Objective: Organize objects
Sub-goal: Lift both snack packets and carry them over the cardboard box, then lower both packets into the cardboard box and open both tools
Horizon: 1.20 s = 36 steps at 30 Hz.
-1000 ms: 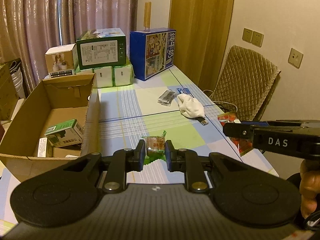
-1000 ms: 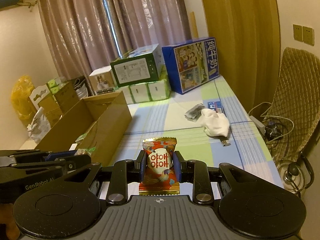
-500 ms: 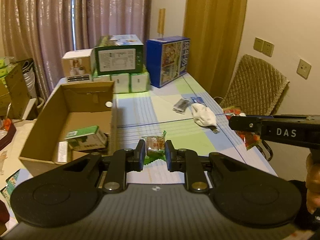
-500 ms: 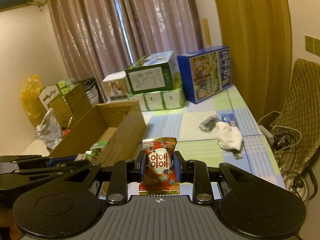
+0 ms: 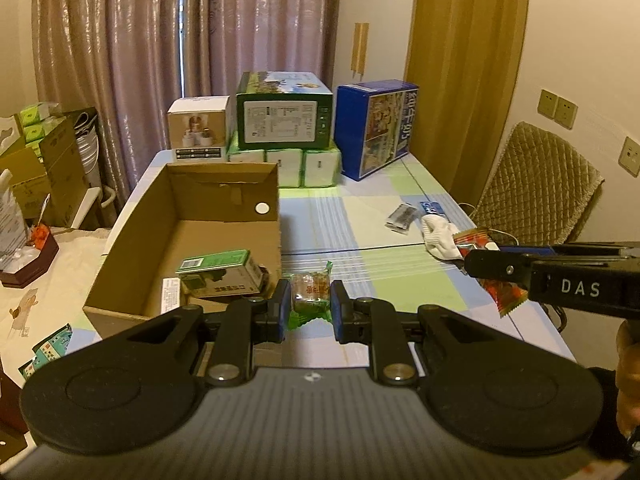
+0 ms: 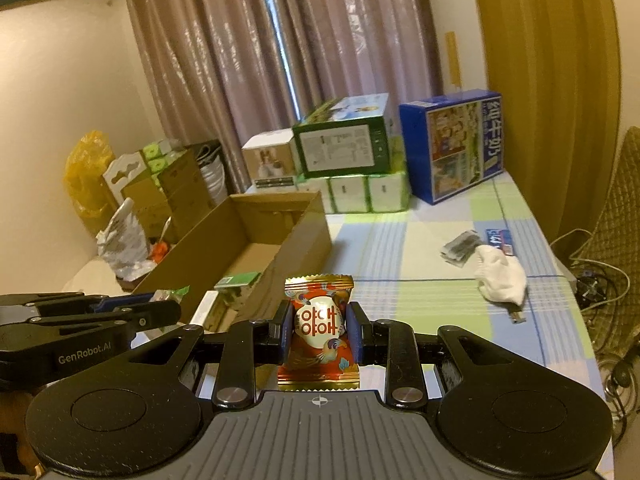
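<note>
Both grippers are loaded. The left gripper (image 5: 307,307) is clamped on a small green-wrapped snack packet (image 5: 309,295), and the right gripper (image 6: 319,334) pinches a red-and-gold foil snack packet (image 6: 319,332). Both are held up off the checked tablecloth (image 5: 360,216), probably heading for the open cardboard box (image 5: 192,216) on the left, which already holds a green carton (image 5: 218,272).

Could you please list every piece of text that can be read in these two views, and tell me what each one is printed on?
"DAS": side of the right gripper, in the left wrist view.
"GenRobot.AI": side of the left gripper, in the right wrist view.
"아하 아하", roughly: red snack packet in the right gripper.
"纯牛奶": blue carton, vertical characters.
Too small or blurred: green snack packet, green box in the cardboard box, the stacked cartons' labels.
</note>
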Tool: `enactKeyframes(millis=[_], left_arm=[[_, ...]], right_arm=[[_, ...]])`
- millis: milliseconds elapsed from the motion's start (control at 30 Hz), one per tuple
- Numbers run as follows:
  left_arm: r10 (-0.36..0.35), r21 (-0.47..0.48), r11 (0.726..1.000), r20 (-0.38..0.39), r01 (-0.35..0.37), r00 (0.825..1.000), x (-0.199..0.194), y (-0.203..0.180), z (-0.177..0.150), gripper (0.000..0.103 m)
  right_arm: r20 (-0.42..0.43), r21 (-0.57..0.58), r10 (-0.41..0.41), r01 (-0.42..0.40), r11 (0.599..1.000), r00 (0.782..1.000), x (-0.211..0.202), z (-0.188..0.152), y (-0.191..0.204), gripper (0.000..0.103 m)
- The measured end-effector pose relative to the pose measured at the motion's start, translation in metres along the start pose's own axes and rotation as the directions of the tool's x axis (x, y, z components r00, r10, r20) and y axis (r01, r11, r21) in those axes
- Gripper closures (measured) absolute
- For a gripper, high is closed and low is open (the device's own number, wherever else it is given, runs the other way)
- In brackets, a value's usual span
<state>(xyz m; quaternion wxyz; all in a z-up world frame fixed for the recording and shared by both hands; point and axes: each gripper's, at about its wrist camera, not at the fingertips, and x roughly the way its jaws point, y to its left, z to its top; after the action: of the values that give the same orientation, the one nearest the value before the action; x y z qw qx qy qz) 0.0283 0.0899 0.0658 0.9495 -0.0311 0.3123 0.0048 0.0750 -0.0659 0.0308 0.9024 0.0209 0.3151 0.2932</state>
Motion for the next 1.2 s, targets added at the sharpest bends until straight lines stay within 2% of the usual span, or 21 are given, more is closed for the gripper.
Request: enactKeyframes(millis=[200, 333, 533, 700, 967, 1100, 1133, 1200], left_arm=[[0.019, -0.020, 1.000, 0.004, -0.019, 1.000, 0.008, 0.029, 0.007, 0.087], [0.056, -0.021, 0.998, -0.004, -0.056, 0.998, 0.016, 0.060, 0.012, 0.086], [0.108, -0.044, 0.993, -0.036, -0.110, 0.994, 0.038, 0.109, 0.016, 0.087], [0.133, -0.036, 0.990, -0.063, -0.136, 0.989, 0.056, 0.134, 0.020, 0.086], [0.112, -0.012, 0.993, -0.089, -0.114, 0.990, 0.087, 0.145, 0.024, 0.086], [0.085, -0.007, 0.996, -0.100, -0.086, 0.991, 0.109, 0.146, 0.027, 0.086], [0.075, -0.007, 0.997, -0.105, -0.076, 0.992, 0.115, 0.147, 0.027, 0.085], [0.065, -0.020, 0.998, -0.116, -0.067, 0.991, 0.126, 0.147, 0.026, 0.073]], right_arm=[[-0.021, -0.014, 0.029, -0.029, 0.999, 0.999, 0.025, 0.011, 0.013, 0.078], [-0.036, -0.014, 0.059, -0.060, 0.998, 0.998, 0.046, 0.020, 0.023, 0.078], [-0.071, 0.005, 0.128, -0.128, 0.992, 0.989, 0.093, 0.031, 0.042, 0.078], [-0.088, 0.014, 0.171, -0.170, 0.985, 0.981, 0.127, 0.040, 0.056, 0.078], [-0.107, 0.058, 0.215, -0.210, 0.976, 0.971, 0.167, 0.047, 0.062, 0.078], [-0.108, 0.070, 0.210, -0.203, 0.977, 0.972, 0.179, 0.049, 0.060, 0.078], [-0.109, 0.073, 0.207, -0.200, 0.977, 0.972, 0.182, 0.048, 0.059, 0.078], [-0.110, 0.083, 0.204, -0.195, 0.977, 0.973, 0.186, 0.048, 0.056, 0.078]])
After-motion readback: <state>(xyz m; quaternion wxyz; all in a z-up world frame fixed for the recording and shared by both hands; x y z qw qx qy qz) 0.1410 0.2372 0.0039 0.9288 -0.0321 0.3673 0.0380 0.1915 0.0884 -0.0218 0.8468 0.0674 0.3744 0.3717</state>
